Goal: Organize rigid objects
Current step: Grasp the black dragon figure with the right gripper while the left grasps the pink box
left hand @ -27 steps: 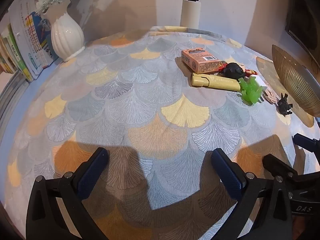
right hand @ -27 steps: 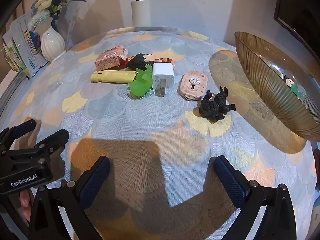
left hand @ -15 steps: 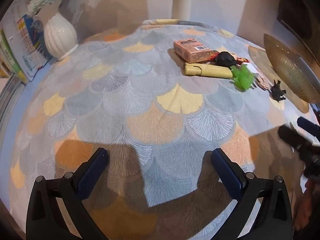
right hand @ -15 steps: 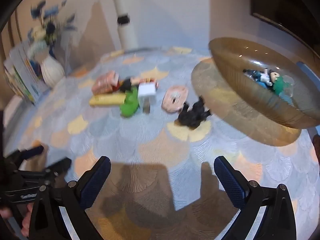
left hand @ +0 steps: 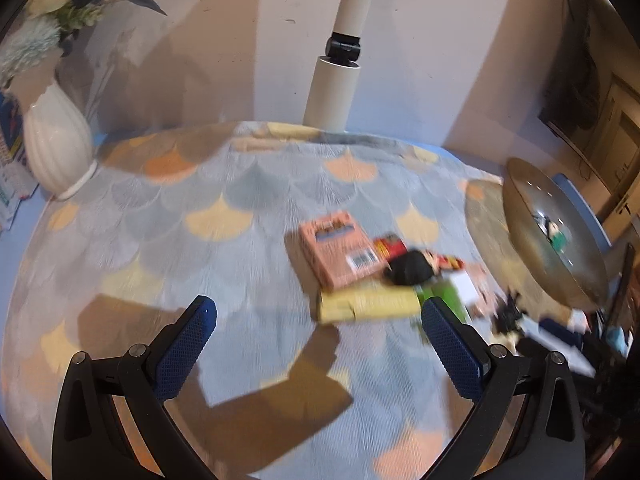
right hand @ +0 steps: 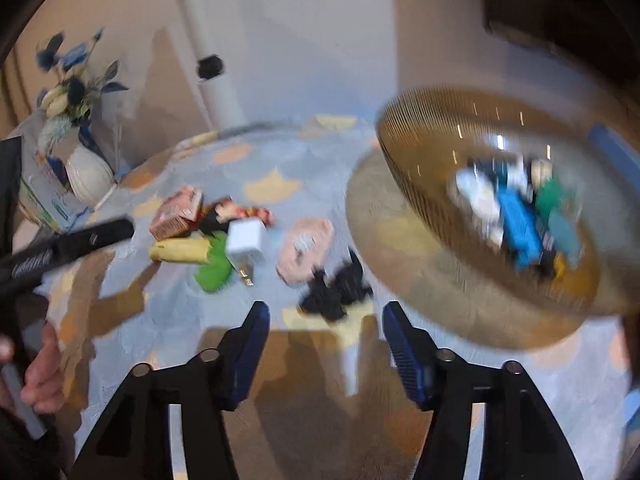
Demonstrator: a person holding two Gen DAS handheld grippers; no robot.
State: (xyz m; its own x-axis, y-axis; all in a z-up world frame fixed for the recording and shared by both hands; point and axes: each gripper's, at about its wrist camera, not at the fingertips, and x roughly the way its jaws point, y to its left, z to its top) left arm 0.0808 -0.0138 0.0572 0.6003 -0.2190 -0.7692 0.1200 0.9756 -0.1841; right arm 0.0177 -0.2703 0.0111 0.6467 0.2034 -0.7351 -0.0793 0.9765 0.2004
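Note:
A cluster of small objects lies on the patterned tablecloth: a pink box (left hand: 338,248) (right hand: 176,216), a yellow tube (left hand: 368,306) (right hand: 180,249), a black-headed figure (left hand: 412,268), a green toy (right hand: 214,266), a white charger plug (right hand: 246,242), a pink round case (right hand: 306,250) and a black toy animal (right hand: 336,292). My left gripper (left hand: 316,328) is open and empty, just short of the yellow tube. My right gripper (right hand: 324,334) is open and empty, just short of the black toy. An amber glass bowl (right hand: 420,152) (left hand: 532,220) at the right holds several small items.
A white ribbed vase (left hand: 56,148) with flowers stands at the back left beside some booklets (right hand: 44,196). A white pole (left hand: 340,68) rises behind the table. The other gripper's black body (right hand: 68,244) shows at the left of the right wrist view.
Both grippers have moved forward toward the object cluster and both views are motion-blurred. The right gripper's fingers stand closer together than before. No object has moved.

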